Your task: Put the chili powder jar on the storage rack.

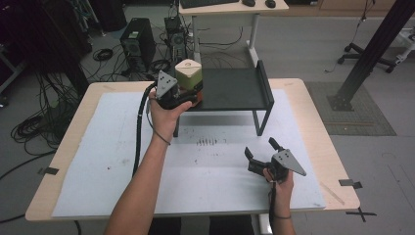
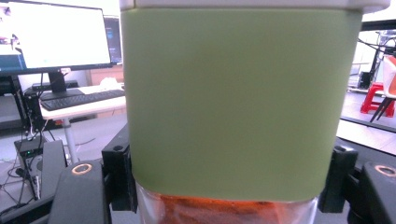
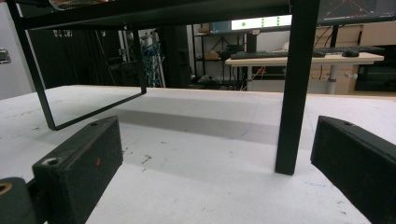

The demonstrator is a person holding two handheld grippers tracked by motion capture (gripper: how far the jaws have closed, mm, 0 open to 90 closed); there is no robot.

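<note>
Left claw (image 1: 182, 96) grasps the green-sleeved jar (image 1: 188, 73).
The jar sits clamped between its jaws, at the black shelf's (image 1: 240, 90) left end; right claw (image 1: 263, 150) rests released on the tabletop (image 1: 98, 147).

No text, label, brand name, number or sign can be read in any of the views. In the left gripper view, a lit computer monitor (image 2: 51, 35) on a far desk at the left shows a bright page, but its content is too blurred to read. In the right gripper view, a far screen (image 3: 254, 23) shows a row of green dots on white, with no legible words.
</note>
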